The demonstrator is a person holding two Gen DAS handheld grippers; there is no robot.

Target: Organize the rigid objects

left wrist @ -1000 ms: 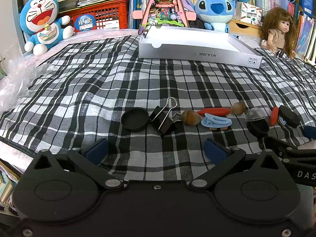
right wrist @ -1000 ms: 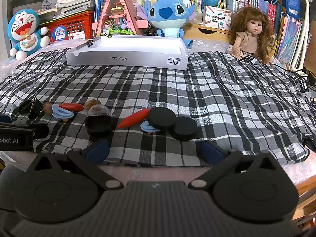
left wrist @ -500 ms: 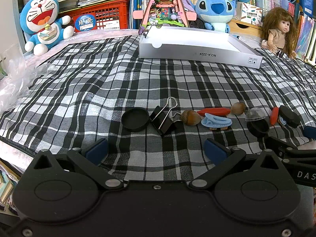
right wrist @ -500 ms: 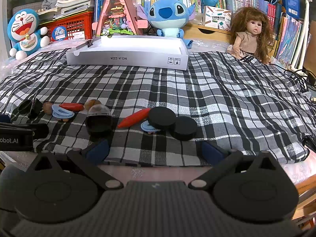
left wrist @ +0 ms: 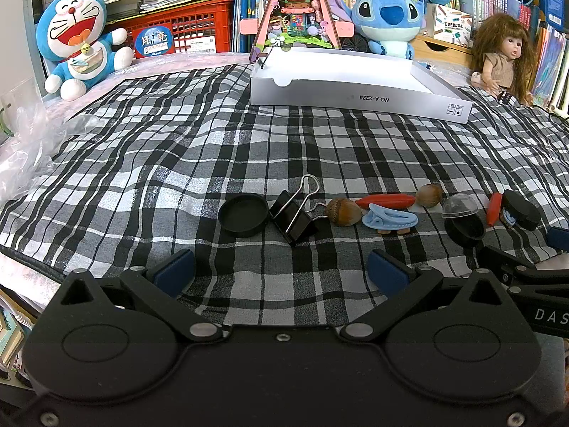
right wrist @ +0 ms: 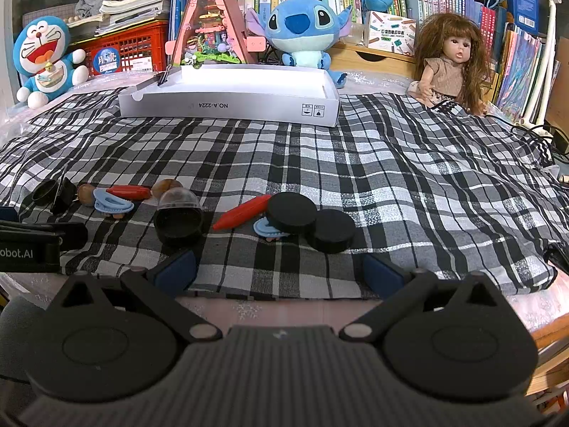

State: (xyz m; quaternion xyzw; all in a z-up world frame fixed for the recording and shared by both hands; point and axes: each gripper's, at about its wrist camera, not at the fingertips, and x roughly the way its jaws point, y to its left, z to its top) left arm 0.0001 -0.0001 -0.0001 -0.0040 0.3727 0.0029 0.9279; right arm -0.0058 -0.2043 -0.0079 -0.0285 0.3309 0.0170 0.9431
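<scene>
both fingers spread, empty; round black lid, metal binder clip on plaid cloth.

Left tongs are matte black with blue pads, silver pivot screws; right tongs match, with a ribbed body.

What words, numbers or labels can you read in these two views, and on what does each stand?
"NO.A-2224", printed upside down: white box front wall.
"DAS", cut off: right hand-held gripper, seen in the left view.
"obot.AI", cut off: left hand-held gripper, seen in the right view.
Book spines, red crate sticker: too small.
</scene>
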